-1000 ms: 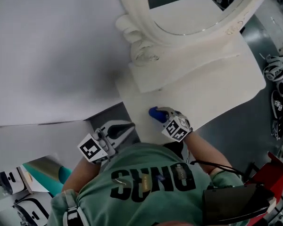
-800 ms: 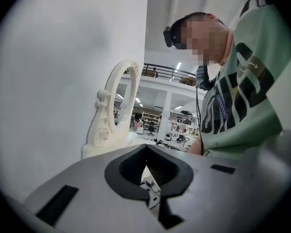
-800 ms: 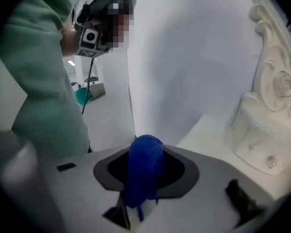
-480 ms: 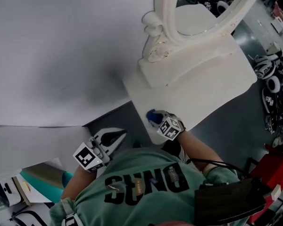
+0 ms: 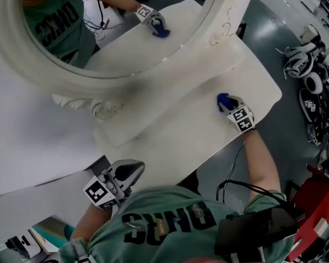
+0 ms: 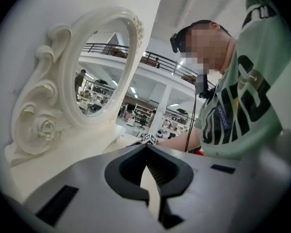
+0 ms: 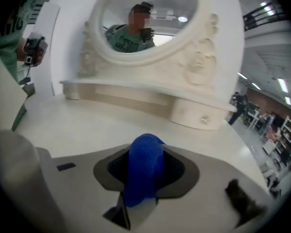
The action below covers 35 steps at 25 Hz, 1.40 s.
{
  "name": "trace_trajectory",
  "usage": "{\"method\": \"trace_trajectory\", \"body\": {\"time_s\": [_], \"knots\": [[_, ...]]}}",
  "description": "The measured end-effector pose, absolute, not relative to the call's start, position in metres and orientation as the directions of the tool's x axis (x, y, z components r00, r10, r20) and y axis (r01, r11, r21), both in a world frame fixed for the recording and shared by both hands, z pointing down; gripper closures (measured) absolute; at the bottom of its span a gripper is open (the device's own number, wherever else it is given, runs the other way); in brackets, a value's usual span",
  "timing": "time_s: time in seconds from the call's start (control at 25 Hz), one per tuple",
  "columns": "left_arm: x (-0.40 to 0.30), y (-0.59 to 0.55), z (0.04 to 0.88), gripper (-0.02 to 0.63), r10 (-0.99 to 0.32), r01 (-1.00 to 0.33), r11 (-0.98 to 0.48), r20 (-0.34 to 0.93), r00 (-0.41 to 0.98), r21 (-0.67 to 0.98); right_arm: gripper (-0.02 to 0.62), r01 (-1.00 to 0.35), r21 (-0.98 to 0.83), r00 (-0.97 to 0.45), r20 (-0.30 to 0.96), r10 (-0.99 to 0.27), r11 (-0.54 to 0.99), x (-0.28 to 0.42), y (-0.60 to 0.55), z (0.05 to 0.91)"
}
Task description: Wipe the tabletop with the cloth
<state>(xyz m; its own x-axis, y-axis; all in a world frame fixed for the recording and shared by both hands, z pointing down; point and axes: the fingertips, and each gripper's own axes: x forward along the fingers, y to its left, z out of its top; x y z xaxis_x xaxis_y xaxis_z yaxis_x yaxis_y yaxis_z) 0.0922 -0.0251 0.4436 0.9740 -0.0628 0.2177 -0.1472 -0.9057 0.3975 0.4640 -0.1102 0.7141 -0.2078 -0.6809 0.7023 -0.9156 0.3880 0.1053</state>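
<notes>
Right gripper (image 5: 228, 103) clamps a bunched blue cloth (image 7: 144, 166), at three o'clock on the tabletop (image 5: 197, 138). Left gripper (image 5: 132, 169) is closed, empty.

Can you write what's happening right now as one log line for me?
right gripper: shut on blue cloth | place: tabletop, right end, before mirror | left gripper: shut, empty, off tabletop's near edge

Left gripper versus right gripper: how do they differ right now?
The left gripper is shut on nothing; the right gripper is shut on the blue cloth. The left hangs off the tabletop edge by the torso; the right is out over it. Both carry marker cubes.
</notes>
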Motion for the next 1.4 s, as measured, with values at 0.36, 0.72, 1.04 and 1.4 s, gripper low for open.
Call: {"method": "trace_trajectory", "body": {"time_s": [0.36, 0.72, 1.04, 1.4], "knots": [[0.219, -0.067, 0.47, 0.598, -0.013, -0.168, -0.898, 0.358, 0.934, 0.406, 0.468, -0.981, 0.191, 0.163, 0.691, -0.704, -0.039, 0.838, -0.145, 0.717], [0.2, -0.058, 0.456, 0.597, -0.033, -0.161, -0.898, 0.301, 0.953, 0.41, 0.468, -0.985, 0.175, 0.113, 0.679, -0.725, 0.01, 0.768, -0.15, 0.705], [0.023, -0.018, 0.418, 0.597, -0.138, -0.181, -0.914, 0.142, 0.98, 0.364, 0.468, -0.767, -0.048, -0.536, 0.597, -0.597, 0.64, 0.195, -0.061, 0.663], [-0.225, 0.074, 0.395, 0.597, -0.217, -0.243, -0.91, 0.113, 0.97, 0.337, 0.468, -0.455, -0.043, -0.689, 0.649, -0.322, 0.889, -0.176, 0.096, 0.672]]}}
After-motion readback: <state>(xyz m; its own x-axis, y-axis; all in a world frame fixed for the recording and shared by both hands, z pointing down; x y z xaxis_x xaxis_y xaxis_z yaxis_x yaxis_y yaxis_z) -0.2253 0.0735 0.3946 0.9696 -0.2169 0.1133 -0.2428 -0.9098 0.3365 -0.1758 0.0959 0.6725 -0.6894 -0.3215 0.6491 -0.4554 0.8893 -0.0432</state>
